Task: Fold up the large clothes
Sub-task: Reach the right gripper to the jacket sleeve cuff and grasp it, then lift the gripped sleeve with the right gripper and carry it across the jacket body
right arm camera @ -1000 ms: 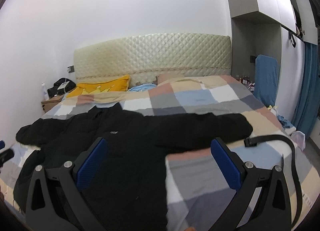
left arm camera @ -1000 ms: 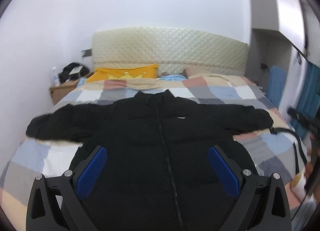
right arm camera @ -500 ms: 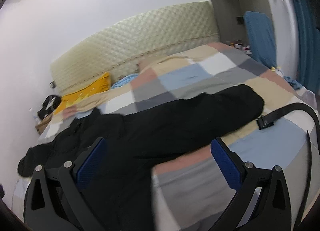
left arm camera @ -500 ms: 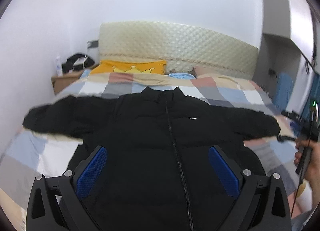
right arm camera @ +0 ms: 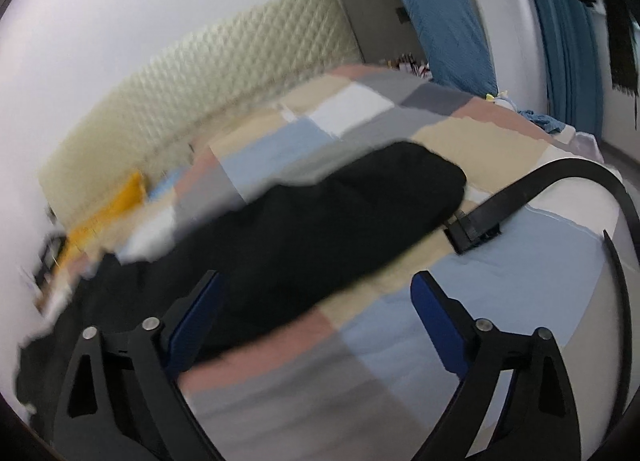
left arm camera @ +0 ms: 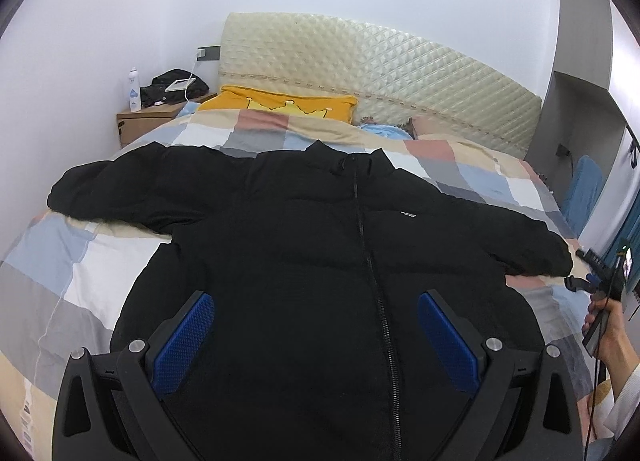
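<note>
A black puffer jacket (left arm camera: 320,253) lies flat, front up and zipped, on the checked bedspread (left arm camera: 72,261), both sleeves spread out sideways. My left gripper (left arm camera: 316,325) is open and empty above the jacket's lower body. My right gripper (right arm camera: 316,305) is open and empty, hovering over the jacket's right sleeve (right arm camera: 340,217) near its cuff; this view is motion-blurred. The right gripper also shows at the right edge of the left wrist view (left arm camera: 600,277), in a hand.
A black strap with a buckle (right arm camera: 500,213) lies on the bed just right of the cuff. A yellow pillow (left arm camera: 280,105) and padded headboard (left arm camera: 380,73) are at the far end. A nightstand (left arm camera: 148,121) with a bottle stands at the left. A blue chair (right arm camera: 448,37) is at the right.
My right gripper has swung right and closer to the right sleeve cuff. My left gripper has shifted, viewing the jacket more squarely. The jacket has not moved.
</note>
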Motion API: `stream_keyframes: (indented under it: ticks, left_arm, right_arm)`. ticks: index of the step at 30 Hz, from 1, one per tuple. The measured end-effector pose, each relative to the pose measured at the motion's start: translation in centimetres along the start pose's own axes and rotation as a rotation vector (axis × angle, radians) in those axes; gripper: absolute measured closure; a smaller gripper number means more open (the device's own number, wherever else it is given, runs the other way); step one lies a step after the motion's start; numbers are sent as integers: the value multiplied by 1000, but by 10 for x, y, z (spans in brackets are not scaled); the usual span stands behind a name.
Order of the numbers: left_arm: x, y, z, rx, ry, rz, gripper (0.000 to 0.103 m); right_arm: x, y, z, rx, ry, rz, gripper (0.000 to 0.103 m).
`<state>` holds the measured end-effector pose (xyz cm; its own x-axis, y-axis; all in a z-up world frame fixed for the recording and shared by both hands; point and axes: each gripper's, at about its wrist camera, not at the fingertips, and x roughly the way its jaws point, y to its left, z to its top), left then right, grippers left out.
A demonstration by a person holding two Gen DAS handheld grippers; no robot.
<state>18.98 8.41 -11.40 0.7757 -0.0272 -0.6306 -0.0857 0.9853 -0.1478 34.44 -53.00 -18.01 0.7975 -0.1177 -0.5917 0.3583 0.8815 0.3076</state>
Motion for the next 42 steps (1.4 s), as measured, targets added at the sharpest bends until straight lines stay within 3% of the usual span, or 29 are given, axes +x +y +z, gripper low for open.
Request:
stream_keyframes:
  ticks: [4,11,16,20,24,25,33,40,42]
  left_arm:
    - [6,-2,-1,-4,13,-4,0]
    - [12,4,6,-60,-23,-14,0]
    - [24,5,5,-79,-5,-19,0]
    - [32,6,3,-82,2,-15,0]
    - [39,10,2,-90,19,-13,0]
    - [40,11,2,-95,20,-13,0]
    - [58,21,4,-128,41,7,0]
    - [68,25,3,-109,15,70,0]
    - [72,23,1,-86,8,87,0]
  right_arm:
    - [18,-21,-5,-16,17,-1,12]
    - [36,-87,-14,308,-55,106,12]
    - [61,-99,-24,374,-29,102,12]
    - [71,-94,-14,391,-68,197,13]
    - [100,-101,-11,526,-53,287,42]
    - [108,-102,-13,552,-43,299,44]
    - [137,-93,2,538,-33,248,44]
    - [140,-110,26,645,-152,227,44]
    - [144,-109,35,645,-145,207,44]
